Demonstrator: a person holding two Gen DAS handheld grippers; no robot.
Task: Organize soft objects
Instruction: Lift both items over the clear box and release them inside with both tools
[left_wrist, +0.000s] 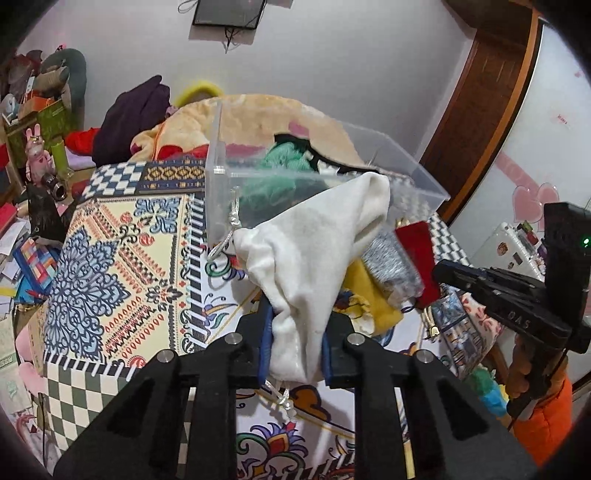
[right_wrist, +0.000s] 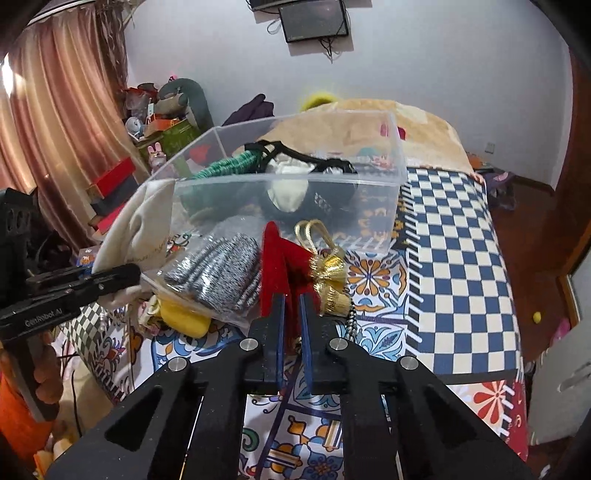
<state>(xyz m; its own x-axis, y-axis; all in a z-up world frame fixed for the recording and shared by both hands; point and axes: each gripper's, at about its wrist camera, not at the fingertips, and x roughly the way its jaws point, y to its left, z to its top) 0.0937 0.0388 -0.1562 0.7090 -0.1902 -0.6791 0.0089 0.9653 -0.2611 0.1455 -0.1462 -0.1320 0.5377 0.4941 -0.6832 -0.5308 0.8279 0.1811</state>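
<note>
My left gripper (left_wrist: 297, 325) is shut on a white drawstring pouch (left_wrist: 310, 258) and holds it up in front of the clear plastic box (left_wrist: 218, 173); the pouch also shows in the right wrist view (right_wrist: 136, 229). My right gripper (right_wrist: 291, 306) is shut on a red pouch (right_wrist: 275, 266) with gold tassels (right_wrist: 328, 269), just before the box (right_wrist: 391, 206). In the box lie a green knit item (right_wrist: 221, 166), a black item (right_wrist: 321, 162) and a white one (right_wrist: 288, 192). A bagged grey knit item (right_wrist: 218, 273) and a yellow soft item (right_wrist: 183, 319) lie on the patterned cloth.
The patterned cloth (left_wrist: 122, 258) covers a table with a blue-checked part (right_wrist: 454, 251) at the right. A beige blanket (left_wrist: 258, 114) is heaped behind the box. Cluttered boxes and toys (left_wrist: 33, 140) stand at the far left. A wooden door frame (left_wrist: 491, 92) is at the right.
</note>
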